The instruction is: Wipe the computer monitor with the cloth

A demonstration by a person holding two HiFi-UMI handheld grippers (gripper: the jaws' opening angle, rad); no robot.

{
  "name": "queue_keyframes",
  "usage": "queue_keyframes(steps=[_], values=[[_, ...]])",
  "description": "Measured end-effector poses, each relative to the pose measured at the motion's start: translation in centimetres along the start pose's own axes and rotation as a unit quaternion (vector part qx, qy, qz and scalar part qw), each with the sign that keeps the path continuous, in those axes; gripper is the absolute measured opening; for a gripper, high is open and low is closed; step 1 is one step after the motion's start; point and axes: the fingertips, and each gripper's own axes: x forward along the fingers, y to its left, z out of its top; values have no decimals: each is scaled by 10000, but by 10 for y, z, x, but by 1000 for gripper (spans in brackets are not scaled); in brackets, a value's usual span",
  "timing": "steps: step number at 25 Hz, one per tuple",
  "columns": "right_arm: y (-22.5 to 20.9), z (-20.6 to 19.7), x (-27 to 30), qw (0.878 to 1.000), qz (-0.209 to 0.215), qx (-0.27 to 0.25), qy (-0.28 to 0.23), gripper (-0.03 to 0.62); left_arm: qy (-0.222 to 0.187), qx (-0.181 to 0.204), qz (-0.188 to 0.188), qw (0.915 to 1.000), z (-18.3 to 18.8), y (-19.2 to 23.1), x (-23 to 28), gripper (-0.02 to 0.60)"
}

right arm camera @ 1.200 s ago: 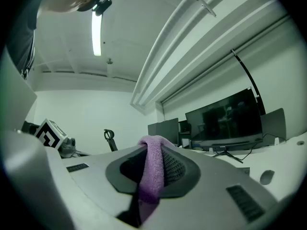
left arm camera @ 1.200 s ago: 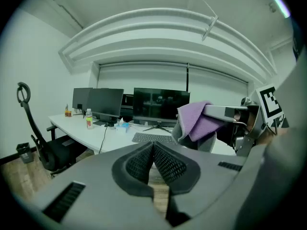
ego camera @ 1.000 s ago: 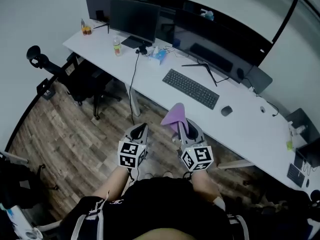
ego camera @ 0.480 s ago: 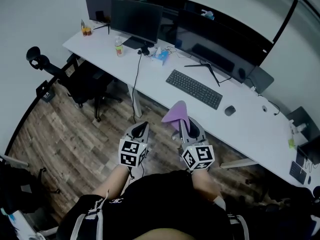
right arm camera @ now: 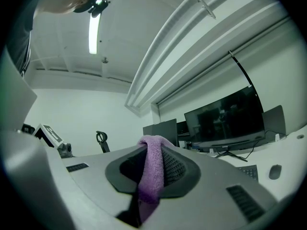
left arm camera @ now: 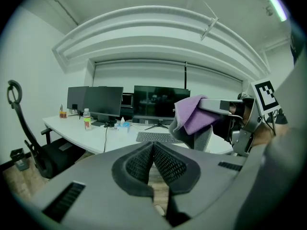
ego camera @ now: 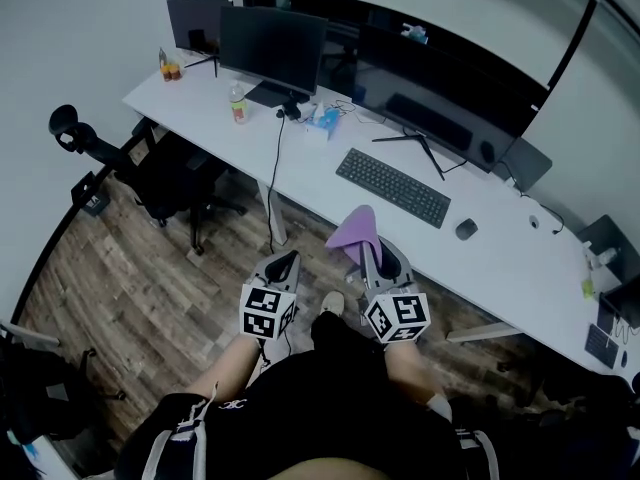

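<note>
A purple cloth [ego camera: 354,231] hangs folded over the tips of my right gripper [ego camera: 368,252], which is shut on it; the right gripper view shows the cloth [right arm camera: 152,169] pinched between the ribbed pads. My left gripper [ego camera: 287,258] is beside it, shut with nothing between its pads [left arm camera: 165,163]. Both are held over the wooden floor, short of the white desk [ego camera: 500,258]. A wide dark monitor [ego camera: 440,80] stands at the desk's back, with a smaller monitor [ego camera: 272,44] to its left. In the left gripper view the cloth [left arm camera: 193,114] is at the right, in front of the wide monitor [left arm camera: 160,101].
A keyboard [ego camera: 393,186] and a mouse [ego camera: 466,229] lie before the wide monitor. A bottle [ego camera: 238,103], a tissue pack [ego camera: 322,120] and a hanging cable [ego camera: 273,168] are near the smaller monitor. A black office chair [ego camera: 150,163] stands at the left.
The desk has slid slightly right and down in the head view. A shoe now shows between the two grippers. Both grippers stay shut, the cloth still in the right one.
</note>
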Motion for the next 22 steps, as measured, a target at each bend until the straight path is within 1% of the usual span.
queue_keyframes(steps=[6,10,14,22], values=[[-26,0,51,10000,8,-3,-67,69,-9,-39,101,9999,9,30,39,14],[-48,6,97,9999,-7,12,-135,69,-11,-7,161,9999,24,57,74,14],[-75,13,141,9998,0,-13,-185,69,-51,38,190,9998,49,80,118,14],[-152,35,222,9990,-354,-63,-281,69,-16,200,6,9998,104,108,220,14]])
